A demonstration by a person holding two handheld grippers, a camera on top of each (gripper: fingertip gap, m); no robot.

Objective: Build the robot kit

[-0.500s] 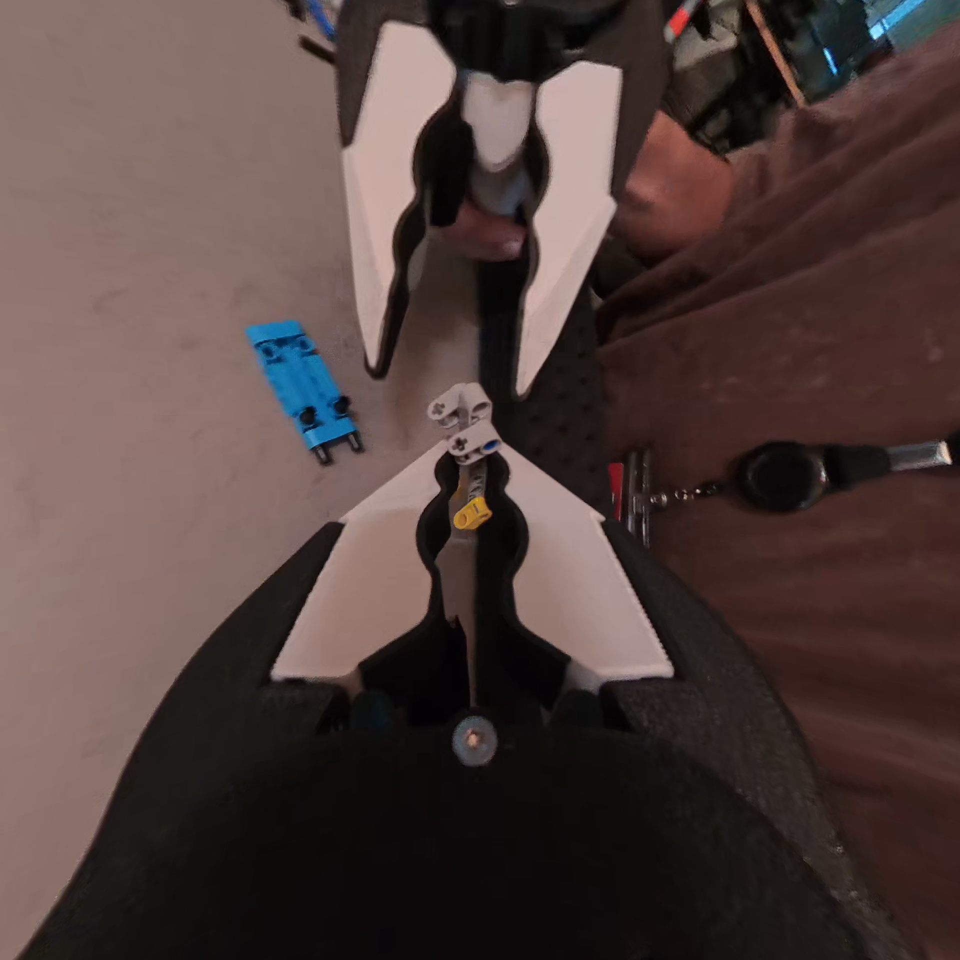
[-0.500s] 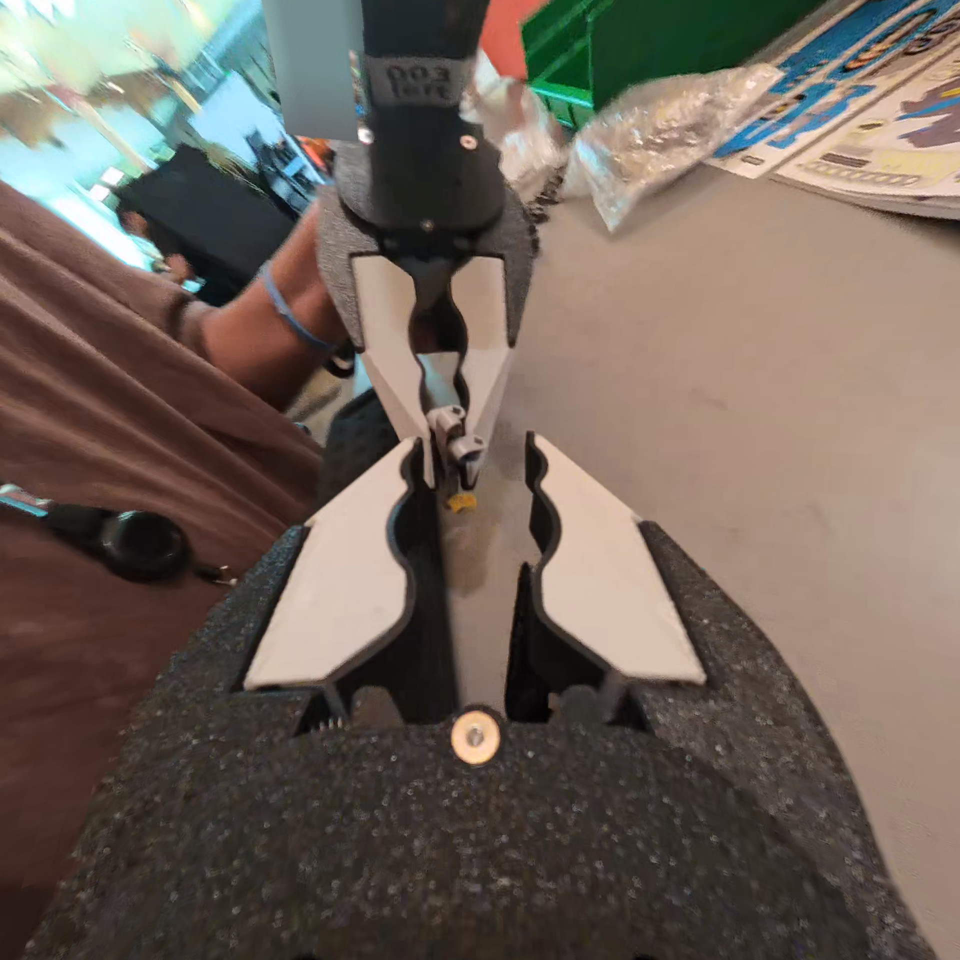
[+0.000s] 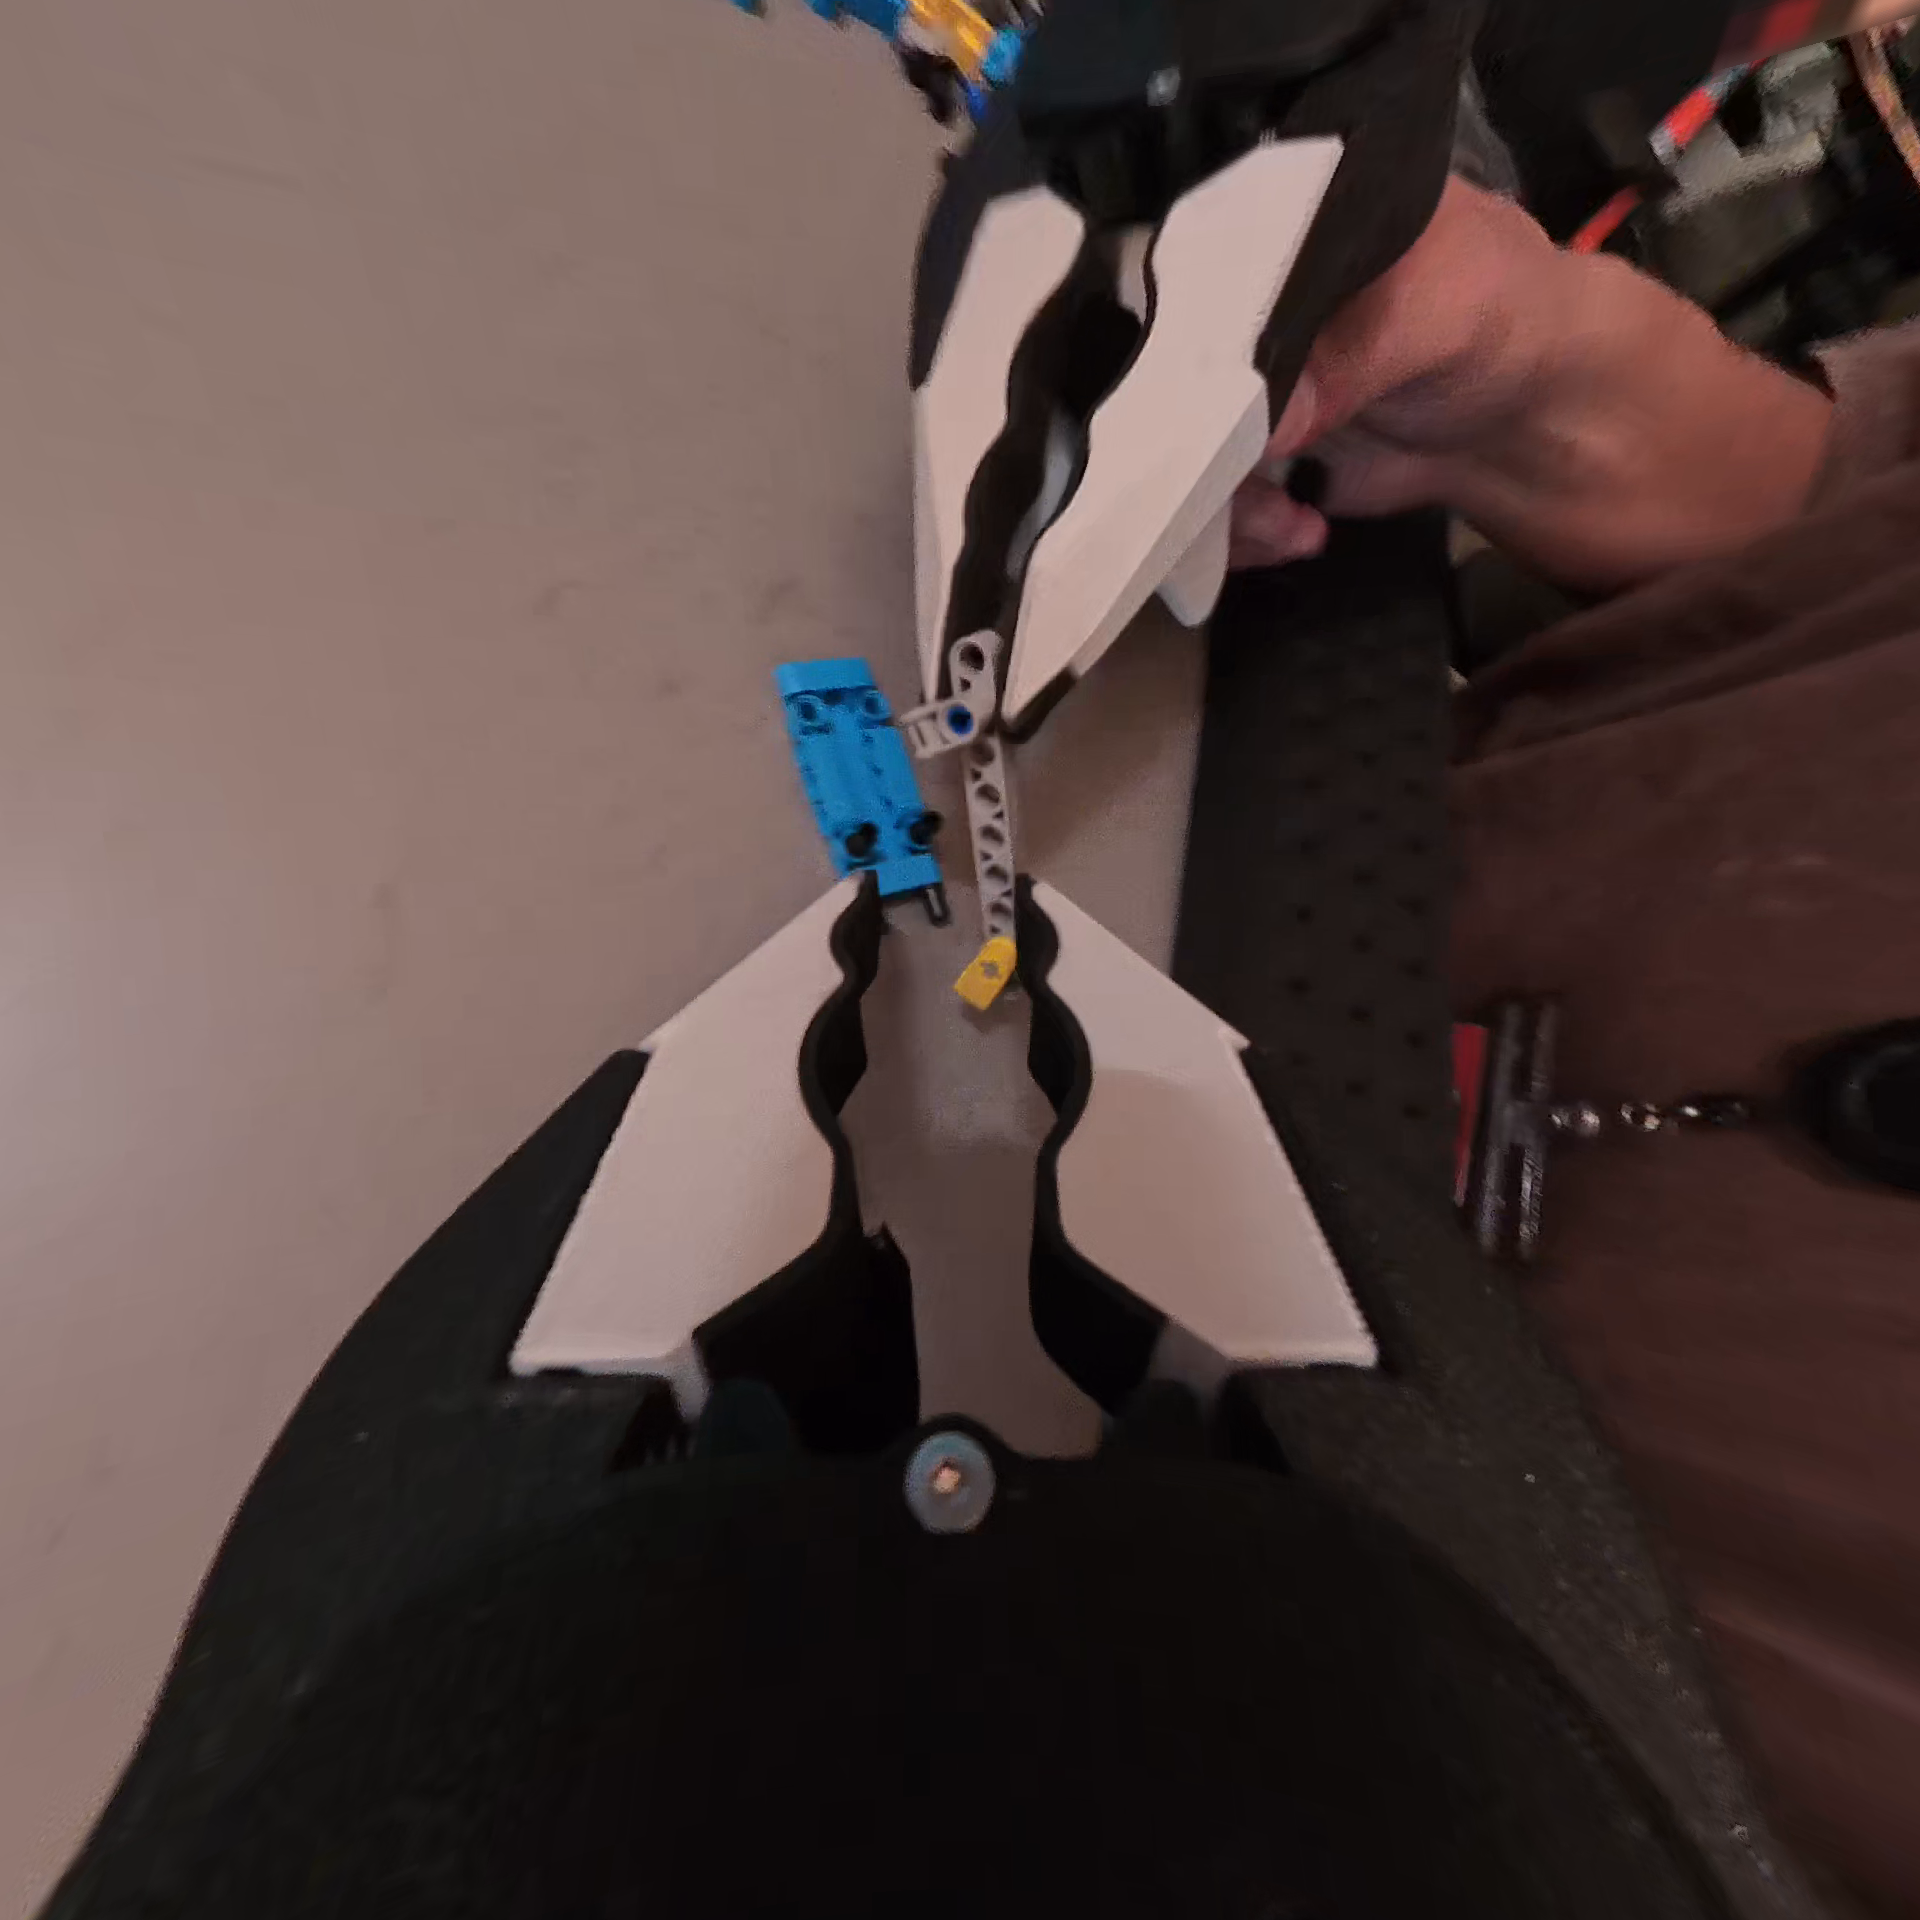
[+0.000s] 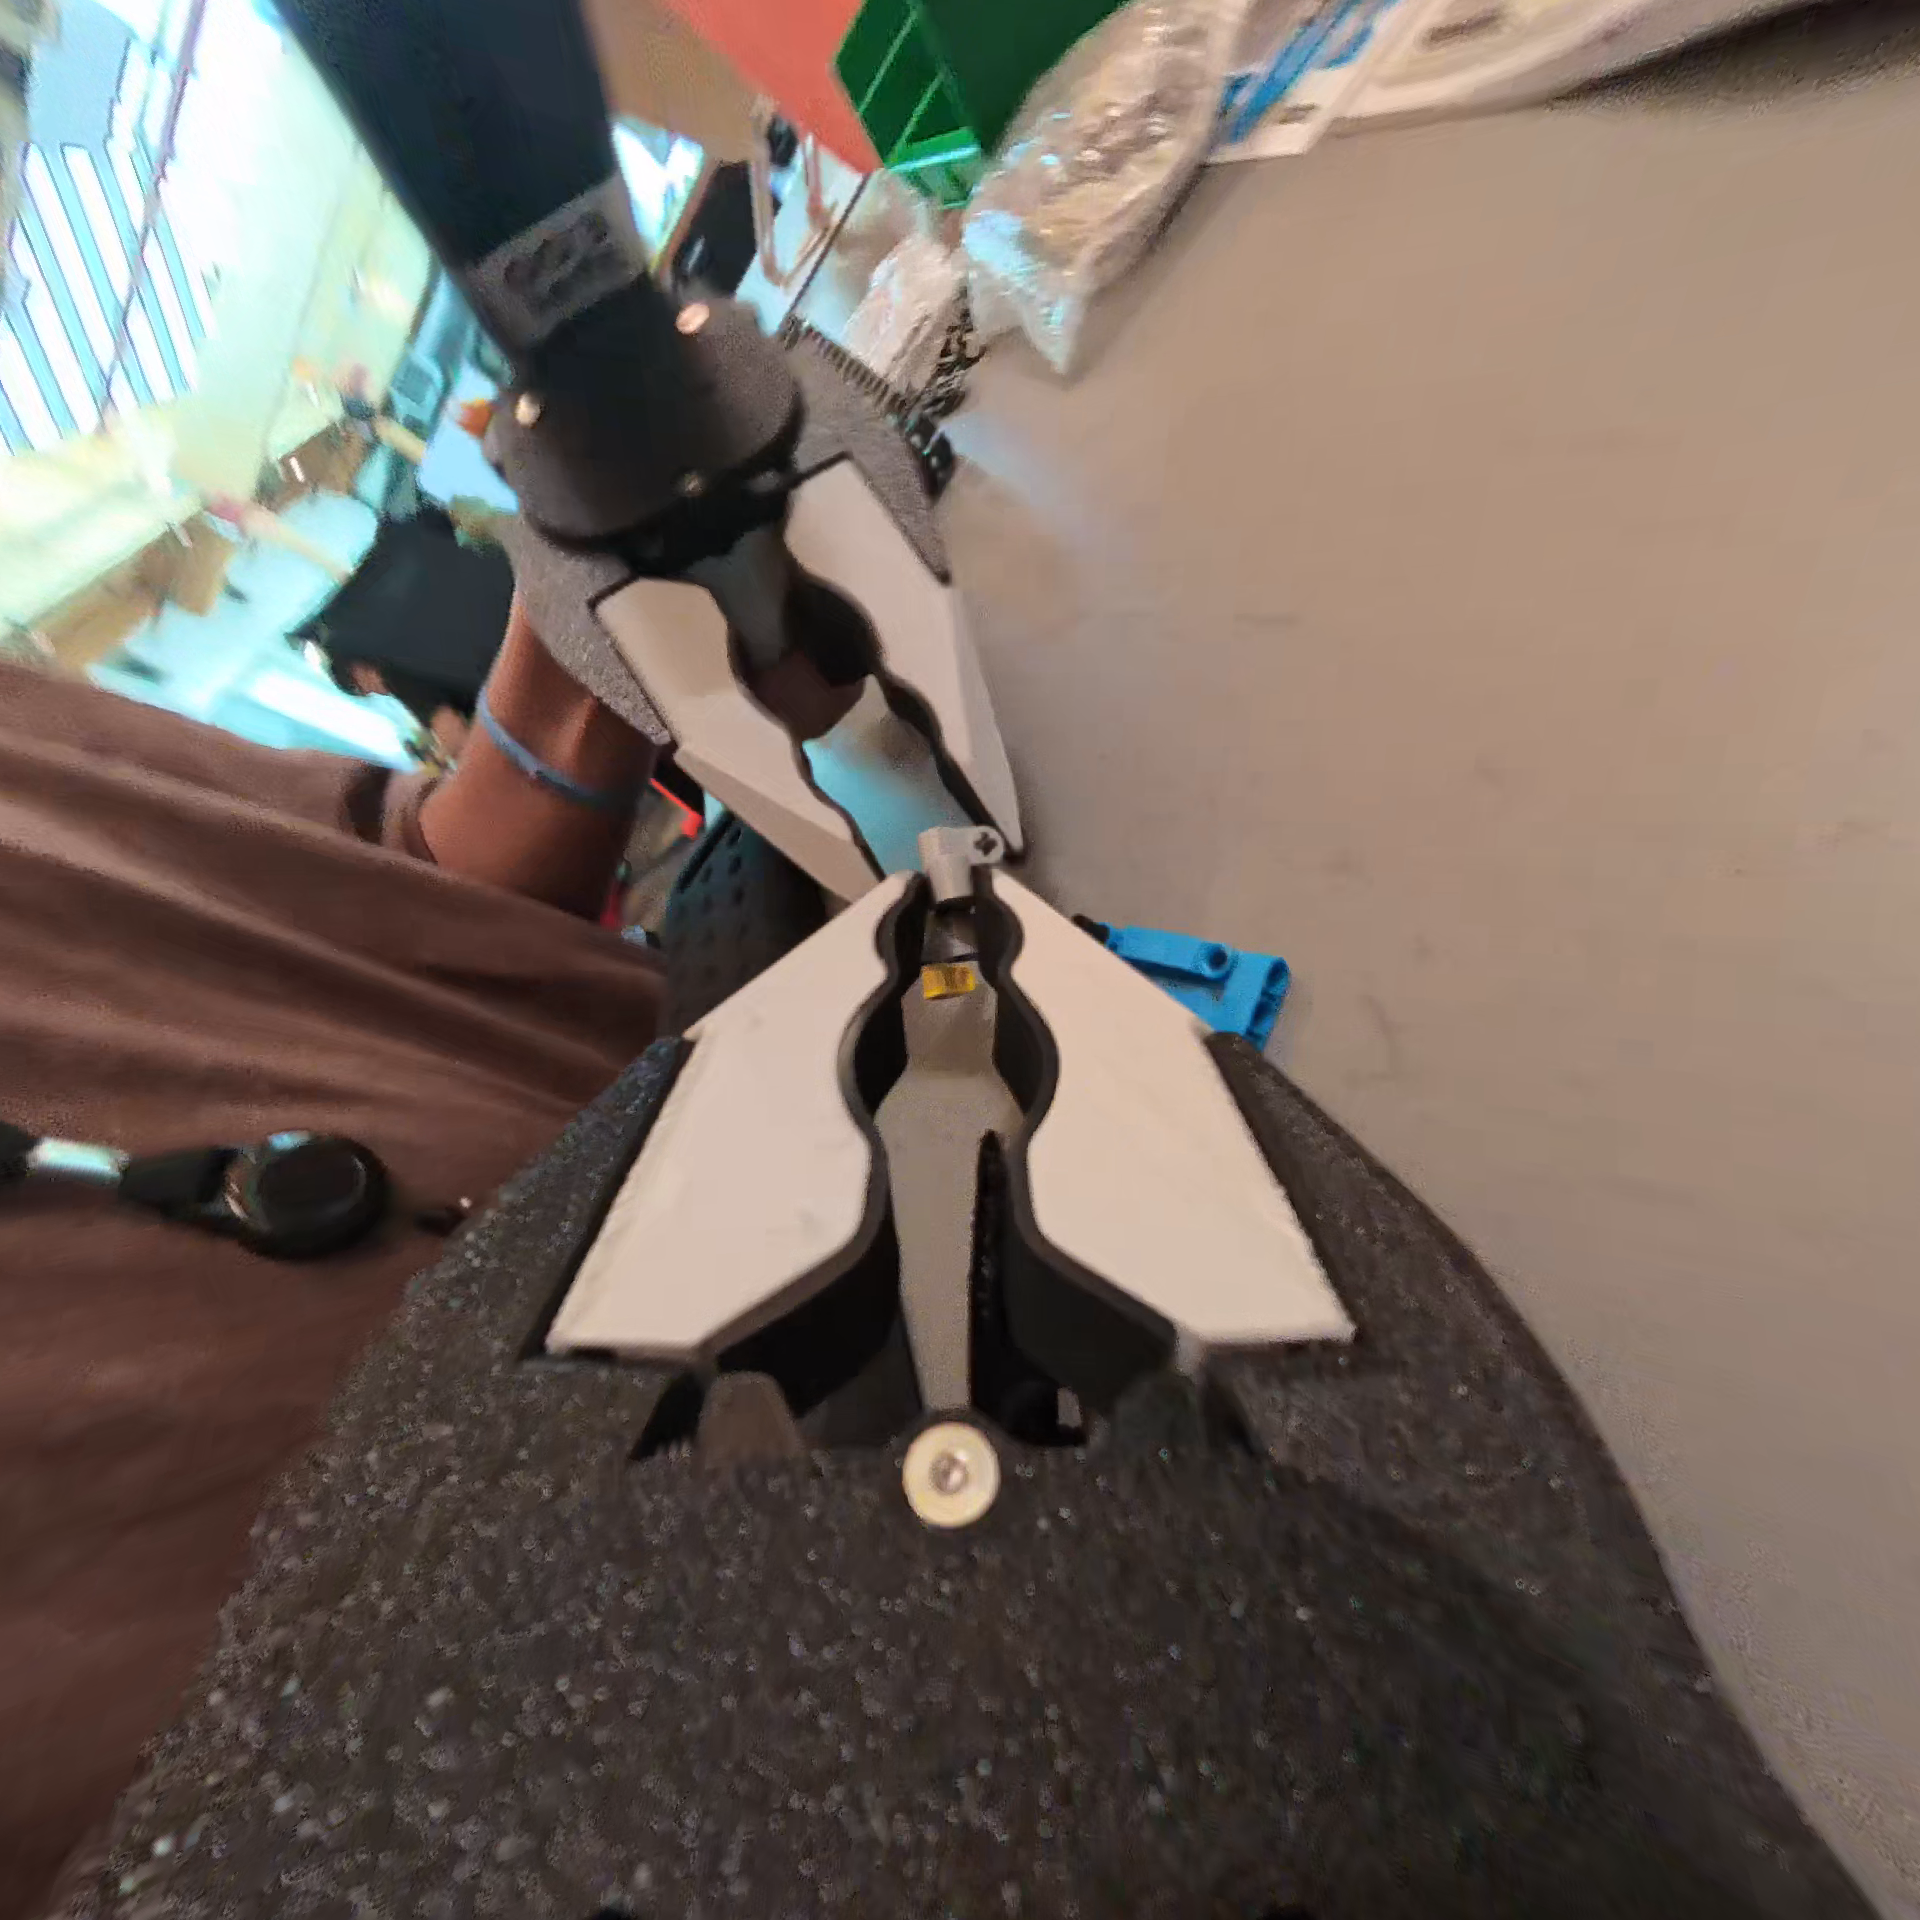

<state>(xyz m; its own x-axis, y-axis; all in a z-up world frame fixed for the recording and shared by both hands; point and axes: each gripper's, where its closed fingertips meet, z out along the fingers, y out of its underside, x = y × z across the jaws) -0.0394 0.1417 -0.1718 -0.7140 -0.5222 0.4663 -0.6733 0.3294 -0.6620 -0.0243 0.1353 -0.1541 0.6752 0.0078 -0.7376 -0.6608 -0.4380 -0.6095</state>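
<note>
Thin grey holed beam (image 3: 990, 821), yellow connector (image 3: 985, 975) at six o'clock end, running twelve-to-six; pinched by right gripper (image 3: 992, 675); left gripper (image 3: 940, 899) parted.

Blurred bricks (image 3: 940, 42) cut off by top edge.

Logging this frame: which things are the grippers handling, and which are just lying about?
Handled: grey beam with yellow end piece and white connector, clamped by right gripper; left gripper open beside it.
Lying about: blue block, plastic bags, green bin, printed sheets.
</note>
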